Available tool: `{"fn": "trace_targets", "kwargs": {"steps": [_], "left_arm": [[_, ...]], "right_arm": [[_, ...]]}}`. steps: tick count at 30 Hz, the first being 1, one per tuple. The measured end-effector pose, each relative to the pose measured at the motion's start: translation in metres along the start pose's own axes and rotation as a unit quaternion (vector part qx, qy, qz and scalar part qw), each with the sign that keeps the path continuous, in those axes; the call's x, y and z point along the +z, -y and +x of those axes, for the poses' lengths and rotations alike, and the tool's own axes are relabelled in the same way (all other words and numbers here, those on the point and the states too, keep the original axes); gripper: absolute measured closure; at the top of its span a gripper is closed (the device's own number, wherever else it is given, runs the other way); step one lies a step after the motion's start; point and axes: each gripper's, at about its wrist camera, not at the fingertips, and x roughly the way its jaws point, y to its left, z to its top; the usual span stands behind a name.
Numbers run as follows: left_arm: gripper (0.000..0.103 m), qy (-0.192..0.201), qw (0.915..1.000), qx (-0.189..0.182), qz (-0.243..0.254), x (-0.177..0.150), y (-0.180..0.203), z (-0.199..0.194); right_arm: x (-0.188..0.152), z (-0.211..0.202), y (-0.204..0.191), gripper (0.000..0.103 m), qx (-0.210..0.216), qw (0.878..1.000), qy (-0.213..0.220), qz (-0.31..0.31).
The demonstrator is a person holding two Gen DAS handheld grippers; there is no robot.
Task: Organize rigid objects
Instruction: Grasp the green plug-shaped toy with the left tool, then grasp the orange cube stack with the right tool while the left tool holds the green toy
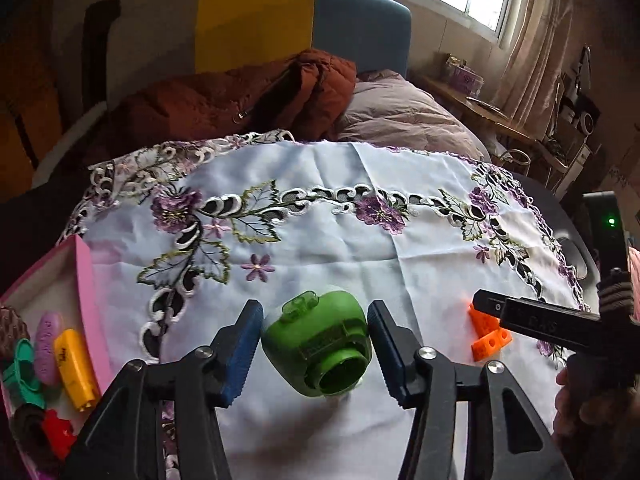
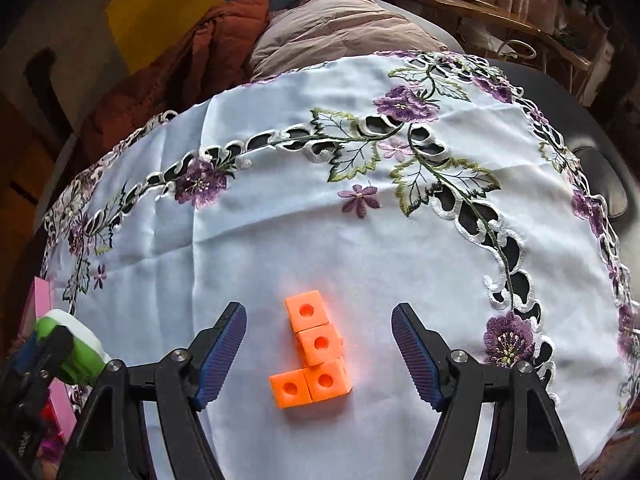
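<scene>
**Left gripper clamping green piece, right gripper hanging open over orange blocks**

Left gripper [image 1: 316, 354] is grasping the green plastic piece [image 1: 318, 346]: both blue pads [image 1: 242, 354] are sitting against its sides, and its open round mouth is facing the camera. In the right wrist view the green piece is showing a white part and is sitting off the cloth, near the pink tray.

Right gripper [image 2: 319, 354] is hanging released, jaws spread wide and touching nothing. The orange block piece [image 2: 314, 354], four joined cubes in an L shape with a hole in each top face, is lying flat on the cloth between the fingers, apart from both pads.

Around them: the white embroidered tablecloth [image 1: 320, 208] with purple flowers is covering the table, bare apart from the orange blocks. The pink tray [image 1: 86, 292] is sitting at the cloth's left edge, already holding a yellow piece [image 1: 76, 368], a purple piece [image 1: 47, 346], a teal piece [image 1: 22, 372] and a red piece [image 1: 58, 432]. Nothing is standing between the green piece and the tray. Behind the table, a brown jacket [image 1: 224, 100] and a pinkish quilt [image 1: 400, 116] are lying on a bed.
</scene>
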Motion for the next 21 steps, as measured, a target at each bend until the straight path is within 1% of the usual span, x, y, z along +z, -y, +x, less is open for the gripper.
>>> {"fn": "trace_targets", "kwargs": {"steps": [3, 6, 11, 14, 19, 21], "left_arm": [[0.049, 0.009, 1.0000, 0.002, 0.002, -0.007, -0.009, -0.017], [0.049, 0.012, 0.9999, -0.004, 0.003, -0.015, -0.012, -0.029], [0.049, 0.032, 0.9994, -0.005, 0.006, -0.025, -0.017, -0.053], [0.049, 0.044, 0.9990, -0.001, 0.009, -0.030, -0.021, -0.066], [0.049, 0.059, 0.9982, 0.010, 0.006, -0.036, -0.029, -0.084], [0.049, 0.065, 0.9977, 0.018, 0.005, -0.037, -0.033, -0.091]], "right_arm": [[-0.002, 0.006, -0.004, 0.027, -0.017, 1.000, -0.013, -0.017], [-0.002, 0.007, -0.006, 0.027, -0.022, 0.999, -0.014, -0.025], [-0.004, 0.015, -0.008, 0.027, -0.034, 0.998, -0.033, -0.040], [-0.007, 0.021, -0.013, 0.027, -0.042, 0.997, -0.044, -0.056], [-0.009, 0.021, -0.019, 0.028, -0.047, 0.995, -0.042, -0.075], [-0.010, 0.020, -0.021, 0.030, -0.047, 0.995, -0.042, -0.080]]}}
